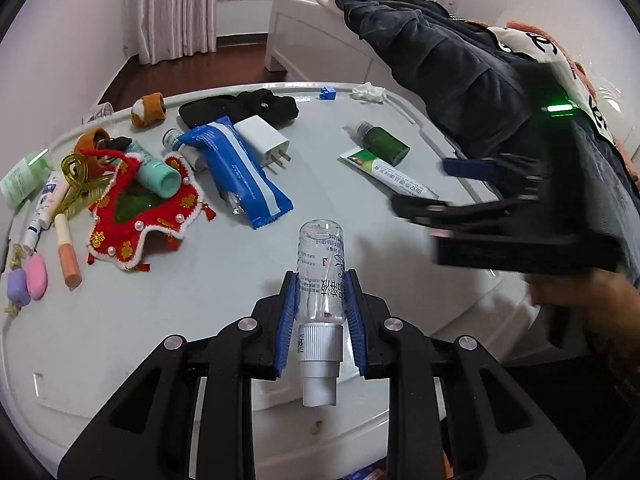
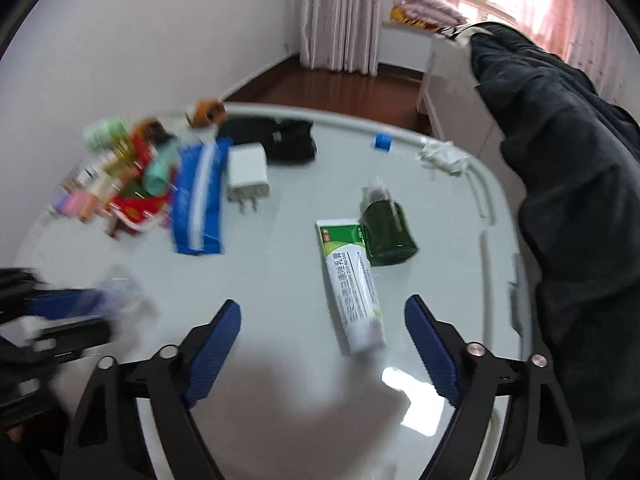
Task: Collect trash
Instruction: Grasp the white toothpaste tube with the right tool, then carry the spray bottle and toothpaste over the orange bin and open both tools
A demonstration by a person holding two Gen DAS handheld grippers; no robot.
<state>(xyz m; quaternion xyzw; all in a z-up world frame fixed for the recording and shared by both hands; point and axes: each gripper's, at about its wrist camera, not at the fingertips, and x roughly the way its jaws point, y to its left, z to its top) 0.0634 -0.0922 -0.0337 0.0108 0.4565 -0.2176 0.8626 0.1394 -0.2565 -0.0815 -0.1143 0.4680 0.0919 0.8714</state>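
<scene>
Left gripper [image 1: 321, 292] pinching clear bottle [image 1: 321, 264]; right gripper [image 2: 322, 332] spread over tube [image 2: 352, 280]; bare table [image 2: 280, 392] at 6 o'clock.

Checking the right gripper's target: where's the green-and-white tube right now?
Right wrist view: the green-and-white tube lies flat on the white table, just ahead of the open right gripper, its top end touching the dark green bottle.

The clear bottle [image 1: 321, 276] near the middle carries printed Chinese characters, too distorted to read. The green-and-white tube [image 2: 352, 284] at right bears small print, likewise illegible.
</scene>
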